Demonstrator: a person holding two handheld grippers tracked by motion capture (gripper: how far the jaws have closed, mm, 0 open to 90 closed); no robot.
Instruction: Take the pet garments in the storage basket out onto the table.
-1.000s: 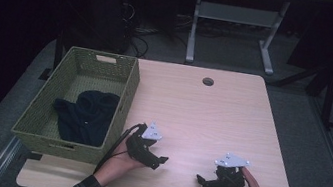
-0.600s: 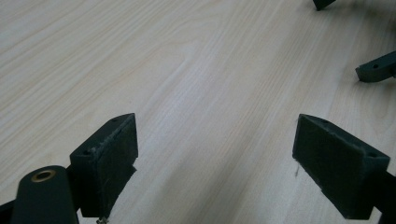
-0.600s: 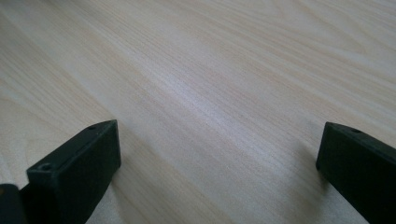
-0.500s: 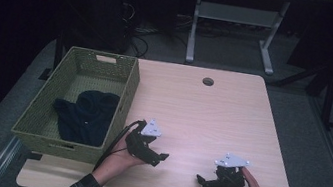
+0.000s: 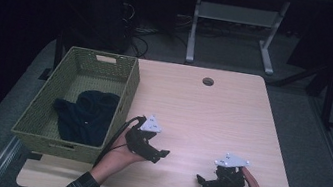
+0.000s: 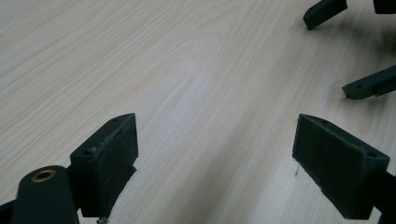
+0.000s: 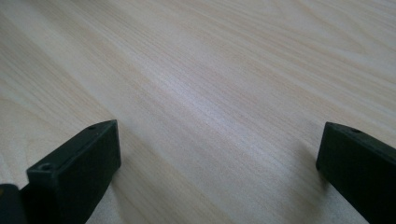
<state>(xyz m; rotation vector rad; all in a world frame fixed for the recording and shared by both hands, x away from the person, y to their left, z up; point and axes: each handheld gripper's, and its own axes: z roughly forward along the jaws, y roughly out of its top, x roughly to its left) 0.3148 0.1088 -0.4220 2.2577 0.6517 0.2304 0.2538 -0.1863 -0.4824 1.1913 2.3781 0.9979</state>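
Observation:
A person's left hand holds my left gripper low over the pale wood table, just right of a green woven basket. Its jaws point right and stand wide open with nothing between them, as the left gripper view confirms. A dark garment lies crumpled in the basket. My right gripper rests near the front edge under the person's right hand, jaws open and pointing left, with bare wood between them in the right gripper view. The right gripper sits at the top right of the left gripper view.
A round cable hole sits near the table's far edge. A metal stand and cables lie on the dark floor behind the table. Bare wood spans the table's middle and right.
My left gripper has shifted slightly away from the person, still open. The right gripper has stayed put.

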